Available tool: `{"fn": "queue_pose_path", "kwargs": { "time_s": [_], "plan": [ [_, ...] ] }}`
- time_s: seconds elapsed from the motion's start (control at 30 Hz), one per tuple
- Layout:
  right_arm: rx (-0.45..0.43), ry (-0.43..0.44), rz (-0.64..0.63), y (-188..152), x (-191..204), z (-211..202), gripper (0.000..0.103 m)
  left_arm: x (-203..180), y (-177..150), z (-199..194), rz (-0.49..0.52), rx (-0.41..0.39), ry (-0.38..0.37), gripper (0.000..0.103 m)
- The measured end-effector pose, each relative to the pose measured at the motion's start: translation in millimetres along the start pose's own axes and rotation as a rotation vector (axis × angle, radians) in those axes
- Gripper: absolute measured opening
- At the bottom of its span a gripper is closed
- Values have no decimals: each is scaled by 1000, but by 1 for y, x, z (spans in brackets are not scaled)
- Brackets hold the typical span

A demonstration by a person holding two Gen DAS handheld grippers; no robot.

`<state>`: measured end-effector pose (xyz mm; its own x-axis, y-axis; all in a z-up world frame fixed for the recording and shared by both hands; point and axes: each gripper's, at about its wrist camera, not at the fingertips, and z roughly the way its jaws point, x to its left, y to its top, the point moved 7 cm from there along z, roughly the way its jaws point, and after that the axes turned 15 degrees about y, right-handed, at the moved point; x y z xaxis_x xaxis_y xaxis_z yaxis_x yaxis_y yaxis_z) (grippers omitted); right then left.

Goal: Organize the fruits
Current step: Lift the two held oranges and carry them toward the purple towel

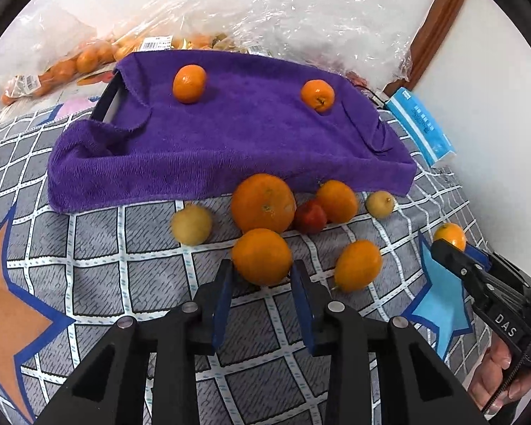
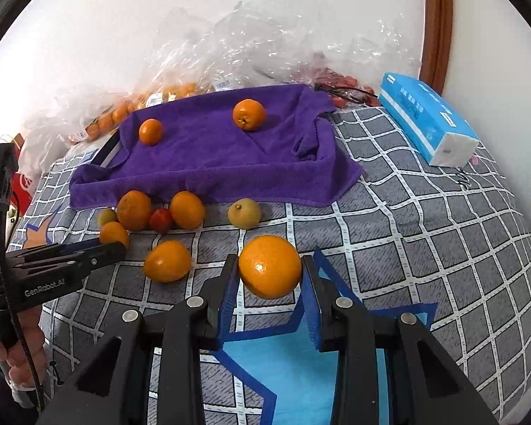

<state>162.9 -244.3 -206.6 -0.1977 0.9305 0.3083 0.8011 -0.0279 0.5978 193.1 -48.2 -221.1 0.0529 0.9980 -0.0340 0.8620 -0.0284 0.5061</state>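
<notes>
Tray: a purple towel is draped over a tray on the checked bedcover; only a dark edge of the tray shows at one corner.
Done so far: two small oranges sit on the towel, one toward the left and one toward the right, well apart.
Left to do: a loose group lies on the bedcover just in front of the towel's near edge: a big orange, a red fruit touching it, another orange, two pale yellow fruits, and an orange further forward.
Left gripper: its blue pads flank an orange that appears to rest on the bedcover; both pads look at or just off the skin, so I cannot tell whether the grip is made.
Right gripper: closed around an orange; both pads press its sides and it seems to hang clear of the bedcover.
Progress: early, by my judgement, with two fruits placed, one gripped and ready to carry, and most still loose.
Sorting rule: only oranges are on the towel so far; where the other kinds go is not shown.
Background: bagged fruit and a blue tissue pack lie behind, untouched.
</notes>
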Motion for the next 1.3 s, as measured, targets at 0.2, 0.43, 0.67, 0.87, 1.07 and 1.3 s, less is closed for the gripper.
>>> {"fn": "queue_pose_path", "kwargs": {
  "time_s": [0.2, 0.43, 0.67, 0.87, 1.07, 1.3],
  "plan": [
    [-22, 6, -21, 11, 10, -6, 34, 8, 5, -22, -15, -36, 8, 31],
    [-68, 14, -53, 25, 30, -23, 34, 27, 9, -60, -61, -90, 45, 31],
    [-106, 12, -70, 37, 44, -42, 34, 46, 11, -91, -107, -136, 65, 31],
    [-140, 6, -79, 48, 53, -57, 34, 55, 19, -115, -125, -186, 75, 31],
    [-168, 2, -84, 61, 57, -66, 34, 63, 31, -132, -136, -231, 92, 31],
    [-196, -10, -99, 81, 60, -72, 34, 72, 48, -144, -153, -274, 121, 31]
  ]
}}
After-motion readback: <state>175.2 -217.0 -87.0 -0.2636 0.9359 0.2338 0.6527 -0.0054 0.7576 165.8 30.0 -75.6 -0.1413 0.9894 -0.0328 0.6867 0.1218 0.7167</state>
